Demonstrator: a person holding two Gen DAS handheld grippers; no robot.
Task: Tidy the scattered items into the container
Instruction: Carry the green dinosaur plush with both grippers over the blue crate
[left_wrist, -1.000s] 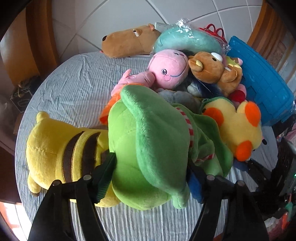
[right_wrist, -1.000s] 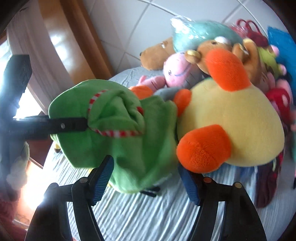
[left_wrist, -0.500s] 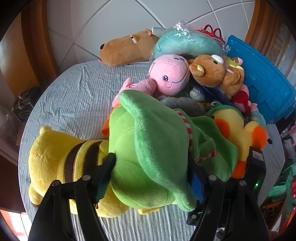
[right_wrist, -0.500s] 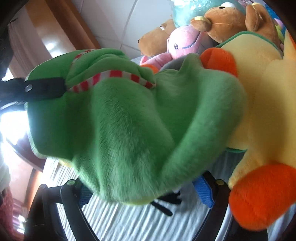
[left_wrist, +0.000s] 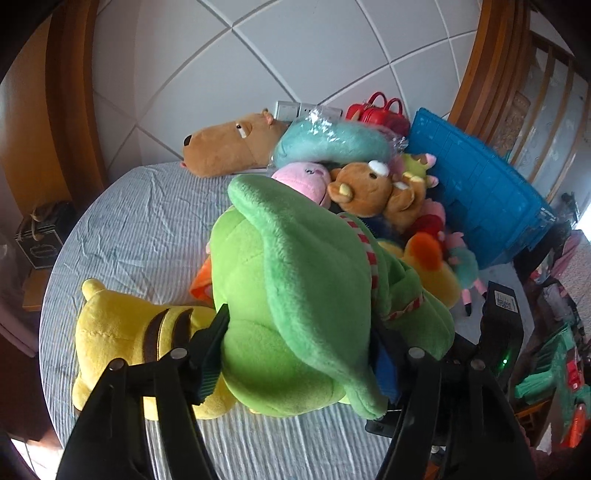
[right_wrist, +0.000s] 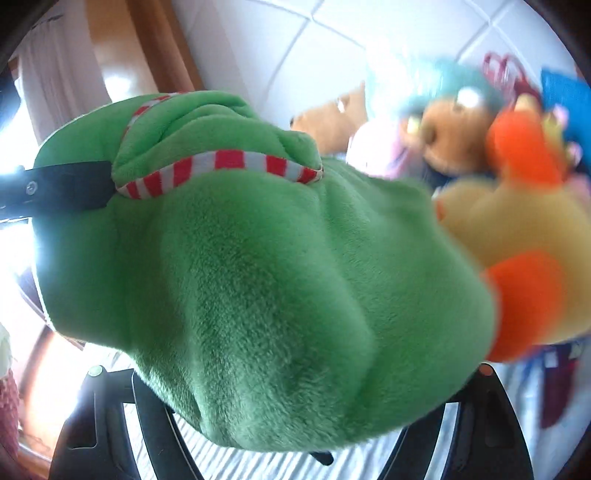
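Green plush (left_wrist: 295, 302) btwn my left jaws: short matt pile, w/ a woven red-white striped ribbon trim (right_wrist: 221, 166). Gripper fingers (left_wrist: 207, 354) are matt black plastic. Yellow plush (left_wrist: 122, 332) just left of the jaws: soft fleece. Bedsheet (left_wrist: 140, 221) beyond: creased striped cloth. Crate (left_wrist: 480, 192) far right: gridded blue plastic. Teal plush (left_wrist: 332, 142): in glossy clear wrap.

There is one big green plush toy (left_wrist: 295, 295). There is one yellow plush toy with brown stripes (left_wrist: 122, 339). There are two brown ones, a long one (left_wrist: 225, 147) and a small one (left_wrist: 369, 188). There is one blue crate (left_wrist: 480, 192) and one red bag (left_wrist: 380, 110).
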